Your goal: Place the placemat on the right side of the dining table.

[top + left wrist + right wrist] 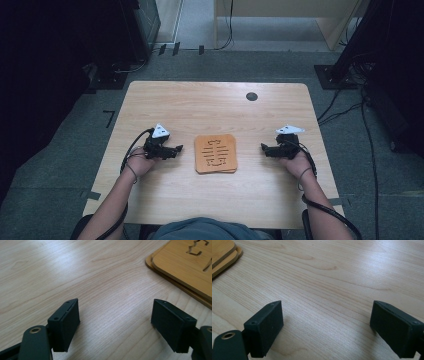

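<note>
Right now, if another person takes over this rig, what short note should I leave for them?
Left gripper: open, nothing between the jaws, low over the table, left of the boards.
Right gripper: open, holding nothing, right of the boards.
Things: two thin wooden boards lie stacked in the middle of the table, between the grippers; the top one has cut-out slots. The left gripper view shows the lower board's edge sticking out a little under the top one.
Done: nothing visible so far; the stack is untouched.
Left: probably approach the stack and grip a board; both grippers point toward it.
</note>
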